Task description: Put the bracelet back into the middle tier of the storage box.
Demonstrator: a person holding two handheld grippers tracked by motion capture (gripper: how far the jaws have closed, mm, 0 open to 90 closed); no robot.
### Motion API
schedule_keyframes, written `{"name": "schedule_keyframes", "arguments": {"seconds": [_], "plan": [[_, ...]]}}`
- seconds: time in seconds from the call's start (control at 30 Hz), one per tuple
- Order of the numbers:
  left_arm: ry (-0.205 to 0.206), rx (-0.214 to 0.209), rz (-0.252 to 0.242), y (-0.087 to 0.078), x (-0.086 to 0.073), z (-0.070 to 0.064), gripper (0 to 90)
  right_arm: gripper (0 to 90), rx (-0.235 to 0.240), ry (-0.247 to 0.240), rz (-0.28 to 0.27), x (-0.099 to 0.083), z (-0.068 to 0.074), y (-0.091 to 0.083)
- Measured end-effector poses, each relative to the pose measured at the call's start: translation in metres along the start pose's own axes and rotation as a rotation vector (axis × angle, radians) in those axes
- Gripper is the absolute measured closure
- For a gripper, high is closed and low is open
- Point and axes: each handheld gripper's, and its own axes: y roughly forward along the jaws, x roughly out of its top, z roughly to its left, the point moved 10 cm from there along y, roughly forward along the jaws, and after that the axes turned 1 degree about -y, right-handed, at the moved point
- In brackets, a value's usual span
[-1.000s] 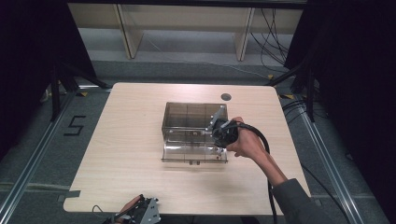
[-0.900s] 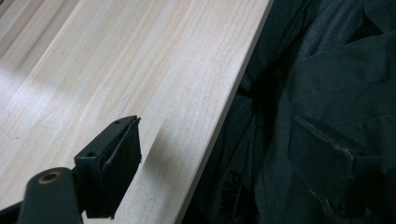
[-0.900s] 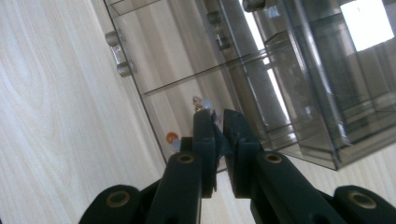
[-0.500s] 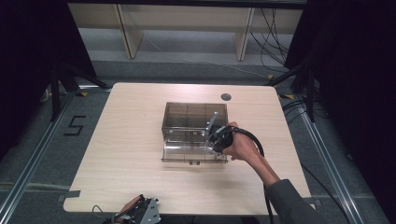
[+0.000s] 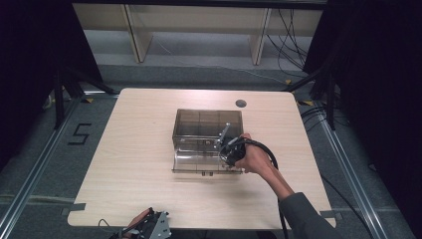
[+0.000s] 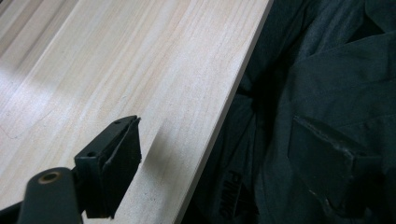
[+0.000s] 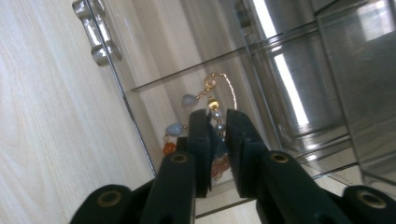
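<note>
A smoky clear plastic box [image 5: 208, 121] stands mid-table with its drawer [image 5: 196, 162] pulled out toward the near edge. My right gripper [image 5: 226, 149] reaches down into the drawer's right end. In the right gripper view the jaws stand nearly together, and the right gripper [image 7: 217, 122] is shut on a beaded chain [image 7: 188, 100] of pale blue, orange and gold beads lying in a drawer compartment. My left gripper [image 5: 149, 227] rests at the table's near edge. In the left gripper view the left gripper [image 6: 219, 172] is open, its jaws wide apart with nothing between them.
The drawer's clear handle [image 7: 95, 33] sticks out over the wooden table [image 5: 144, 149]. A round dark grommet [image 5: 241, 103] sits near the far edge. The left gripper view has the table's near edge beside the person's dark clothing [image 6: 317, 93]. Shelving stands beyond the table.
My right gripper has moved a little left and nearer, sinking into the open drawer. The left gripper has stayed at the near edge.
</note>
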Motion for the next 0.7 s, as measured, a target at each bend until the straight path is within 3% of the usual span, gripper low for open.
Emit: {"name": "schedule_keyframes", "arguments": {"seconds": [0.07,0.1,0.13,0.33,0.4,0.57,0.6,0.63,0.7], "plan": [[0.007,0.004,0.006,0.000,0.000,0.000,17.2,77.0,-0.005,-0.005,-0.020,0.001,-0.001,-0.002],[0.009,0.003,0.006,0.000,-0.001,0.001,17.2,76.1,-0.003,-0.044,-0.039,0.003,-0.004,-0.001],[0.006,0.001,0.004,0.000,-0.001,0.001,17.2,74.8,0.000,-0.010,-0.030,0.002,0.000,-0.005],[0.001,0.002,0.003,0.001,-0.001,0.001,17.2,63.9,-0.022,0.010,-0.073,0.007,-0.004,-0.019],[0.004,0.001,0.007,0.000,0.000,0.001,17.2,60.0,-0.053,0.024,-0.121,0.009,-0.007,-0.024],[0.004,0.003,0.007,0.000,0.000,0.000,17.2,49.4,-0.070,0.063,-0.136,0.005,-0.011,-0.028],[0.008,0.003,0.005,0.000,0.000,0.001,17.2,47.2,-0.078,0.090,-0.135,0.003,-0.010,-0.029],[0.008,0.003,0.006,0.000,-0.001,0.001,17.2,46.5,-0.075,0.072,-0.145,0.003,-0.011,-0.030],[0.009,0.003,0.007,0.000,-0.001,0.001,17.2,44.0,-0.073,0.093,-0.158,0.001,-0.010,-0.032]]}}
